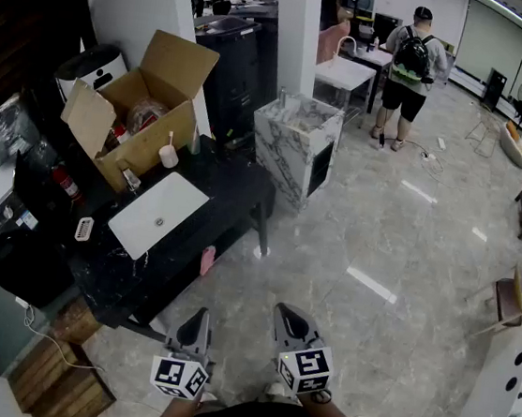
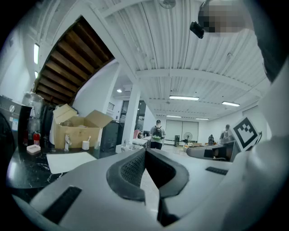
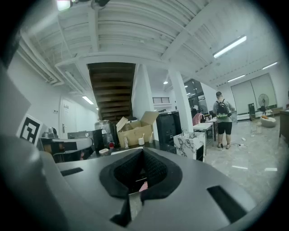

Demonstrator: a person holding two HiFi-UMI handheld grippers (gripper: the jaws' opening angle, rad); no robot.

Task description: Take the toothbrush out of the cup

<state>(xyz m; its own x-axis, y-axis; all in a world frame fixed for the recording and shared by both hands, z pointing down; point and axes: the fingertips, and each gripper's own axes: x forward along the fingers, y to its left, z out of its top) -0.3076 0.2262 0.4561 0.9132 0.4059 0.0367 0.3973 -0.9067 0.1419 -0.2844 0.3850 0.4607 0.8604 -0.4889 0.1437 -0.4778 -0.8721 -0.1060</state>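
A white cup (image 1: pixel 168 155) with a toothbrush (image 1: pixel 170 138) standing in it sits on the black counter (image 1: pixel 235 190), behind the white sink (image 1: pixel 157 214) and in front of a cardboard box. The cup also shows far off in the left gripper view (image 2: pixel 85 145) and in the right gripper view (image 3: pixel 141 140). Both grippers hover low over the floor, well short of the counter. My left gripper (image 1: pixel 198 320) has its jaws closed together with nothing between them, tips meeting (image 2: pixel 145 151). My right gripper (image 1: pixel 288 316) is likewise shut and empty (image 3: pixel 143 151).
An open cardboard box (image 1: pixel 142 103) stands at the counter's back. A faucet (image 1: pixel 131 178) and a soap dish (image 1: pixel 84 228) flank the sink. A pink item (image 1: pixel 207 260) lies at the counter's edge. A marble pedestal (image 1: pixel 296 151) stands beyond. A person with a backpack (image 1: pixel 410 75) stands far off.
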